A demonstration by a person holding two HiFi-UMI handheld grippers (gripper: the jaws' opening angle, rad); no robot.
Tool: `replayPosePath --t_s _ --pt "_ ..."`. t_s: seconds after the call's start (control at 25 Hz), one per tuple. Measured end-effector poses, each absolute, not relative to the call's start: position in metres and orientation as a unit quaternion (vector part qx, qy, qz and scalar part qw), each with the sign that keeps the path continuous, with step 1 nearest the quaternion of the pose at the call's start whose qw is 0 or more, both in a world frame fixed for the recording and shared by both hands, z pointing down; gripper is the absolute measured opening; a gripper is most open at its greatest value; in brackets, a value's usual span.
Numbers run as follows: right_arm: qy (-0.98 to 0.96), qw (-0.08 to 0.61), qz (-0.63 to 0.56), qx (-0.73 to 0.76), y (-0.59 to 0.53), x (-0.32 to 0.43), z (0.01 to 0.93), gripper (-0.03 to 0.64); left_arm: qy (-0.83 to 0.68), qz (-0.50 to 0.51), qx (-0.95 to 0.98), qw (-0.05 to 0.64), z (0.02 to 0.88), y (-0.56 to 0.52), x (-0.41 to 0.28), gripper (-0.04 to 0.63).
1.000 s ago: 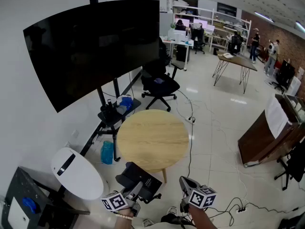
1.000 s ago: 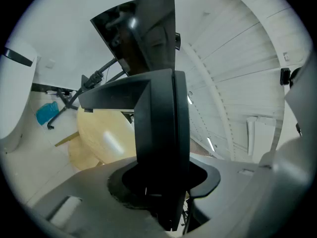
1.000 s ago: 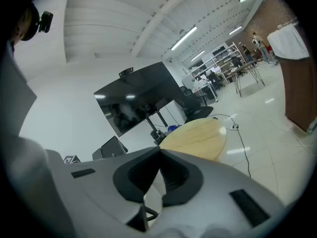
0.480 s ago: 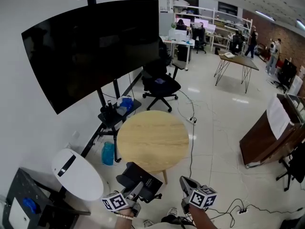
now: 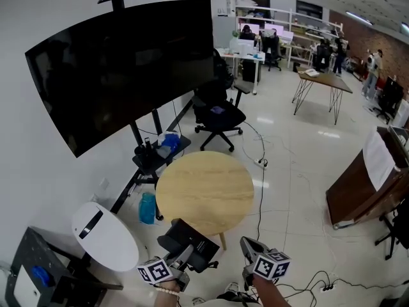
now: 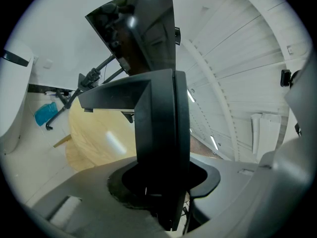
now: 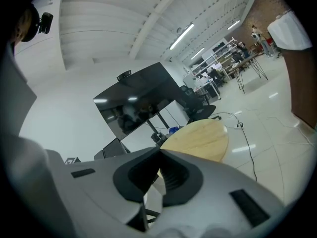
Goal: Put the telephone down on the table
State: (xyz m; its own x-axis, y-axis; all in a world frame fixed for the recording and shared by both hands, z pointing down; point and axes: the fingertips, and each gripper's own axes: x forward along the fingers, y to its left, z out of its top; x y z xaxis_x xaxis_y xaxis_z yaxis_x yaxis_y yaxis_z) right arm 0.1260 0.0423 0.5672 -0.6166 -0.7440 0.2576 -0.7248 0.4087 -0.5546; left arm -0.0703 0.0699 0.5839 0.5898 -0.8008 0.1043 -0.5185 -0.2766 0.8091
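Short of round pale-wood table [image 5: 204, 185]: my left gripper [image 5: 181, 255] clamped flat black telephone [image 5: 190, 240] in mid-air, off tabletop. My right gripper [image 5: 247, 244] was closed, empty. Nothing set down yet; approach, lowering, release left.

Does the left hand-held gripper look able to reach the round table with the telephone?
Probably yes. The left hand-held gripper holds the telephone just short of the table, whose top is bare, and nothing stands between them.
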Motion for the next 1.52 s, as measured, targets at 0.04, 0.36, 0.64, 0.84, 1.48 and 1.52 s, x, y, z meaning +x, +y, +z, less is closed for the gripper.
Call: replayPosePath --t_s 0.04,0.36,0.64,0.84,1.48,1.52 --pt "0.840 0.016 -0.324 -0.435 0.039 0.127 0.568 0.009 -0.424 -0.163 0.781 0.429 0.584 0.067 -0.069 0.172" --pt "0.843 0.017 -0.332 -0.423 0.009 0.148 0.574 0.009 -0.441 -0.162 0.767 0.436 0.588 0.038 -0.057 0.172" --pt "0.850 0.013 -0.332 -0.410 -0.015 0.150 0.577 0.009 -0.443 -0.147 0.772 0.432 0.589 0.011 -0.046 0.172" --pt "0.853 -0.004 -0.332 -0.402 -0.027 0.140 0.581 0.009 -0.446 -0.147 0.766 0.439 0.591 -0.007 -0.052 0.172" --pt "0.826 -0.011 -0.337 -0.453 -0.132 0.126 0.589 0.009 -0.362 -0.077 0.796 0.479 0.634 -0.120 -0.073 0.172" --pt "0.823 -0.011 -0.338 -0.456 -0.136 0.125 0.590 0.009 -0.351 -0.067 0.800 0.483 0.639 -0.128 -0.074 0.172"
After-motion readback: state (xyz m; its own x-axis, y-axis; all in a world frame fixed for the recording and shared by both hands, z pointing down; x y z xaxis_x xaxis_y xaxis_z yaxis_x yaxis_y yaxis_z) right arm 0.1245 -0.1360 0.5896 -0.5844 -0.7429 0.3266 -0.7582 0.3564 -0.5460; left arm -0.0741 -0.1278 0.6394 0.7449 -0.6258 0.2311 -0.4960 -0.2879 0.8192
